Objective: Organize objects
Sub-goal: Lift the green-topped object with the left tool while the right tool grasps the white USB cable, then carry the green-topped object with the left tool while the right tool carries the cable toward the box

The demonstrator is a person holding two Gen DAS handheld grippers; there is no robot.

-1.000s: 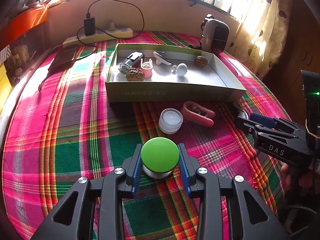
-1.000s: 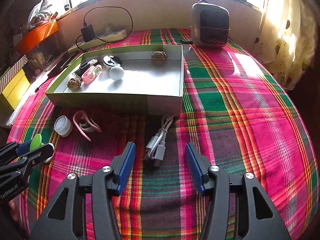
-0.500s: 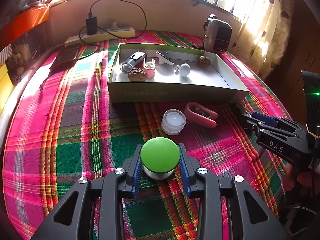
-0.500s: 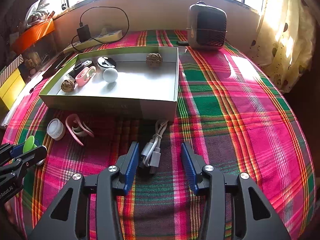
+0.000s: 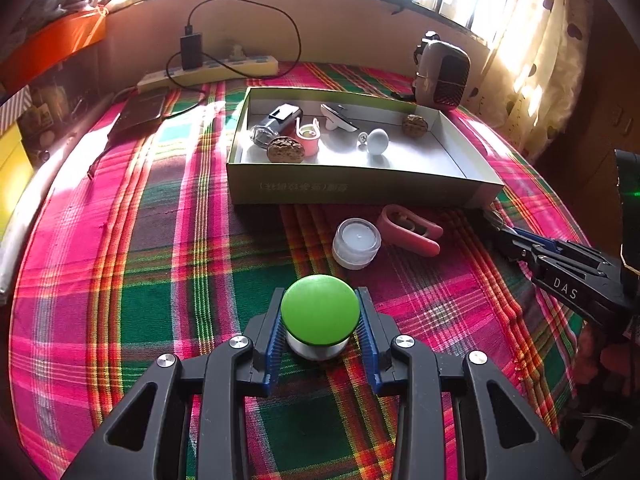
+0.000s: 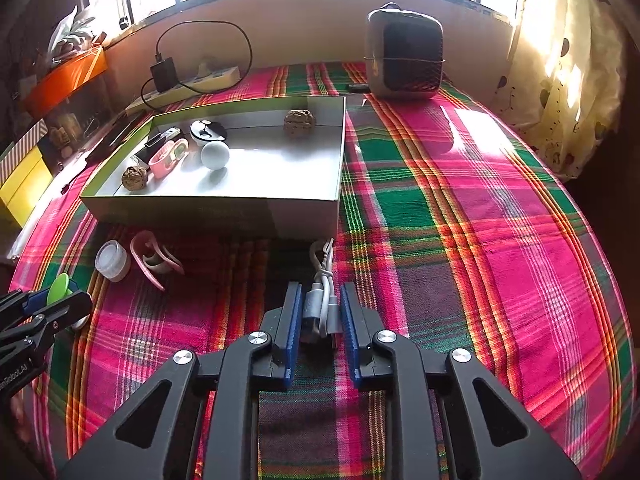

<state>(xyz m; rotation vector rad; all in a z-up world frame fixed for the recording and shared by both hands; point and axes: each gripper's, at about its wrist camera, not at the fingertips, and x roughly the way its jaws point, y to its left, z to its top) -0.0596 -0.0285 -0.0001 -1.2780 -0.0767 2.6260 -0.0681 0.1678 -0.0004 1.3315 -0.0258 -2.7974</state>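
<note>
My left gripper (image 5: 320, 320) is shut on a green-capped round button (image 5: 320, 309) held just above the plaid cloth. My right gripper (image 6: 319, 312) has closed around a bundled white USB cable (image 6: 320, 304) lying on the cloth in front of the box. The shallow open box (image 5: 360, 190) holds two walnuts, a white ball (image 5: 377, 141), a pink clip and other small items. A small white jar (image 5: 356, 242) and a pink clip (image 5: 412, 230) lie on the cloth before the box. The right gripper also shows in the left wrist view (image 5: 520, 240).
A small heater (image 6: 404, 58) stands at the back right. A power strip (image 5: 208, 72) with a charger and cable lies along the back wall. A dark flat device (image 5: 140, 114) lies at back left. Orange and yellow boxes stand at the left edge.
My right gripper moved forward over the cable and its fingers closed in on it. My left gripper kept hold of the green button, its view shifting slightly.
</note>
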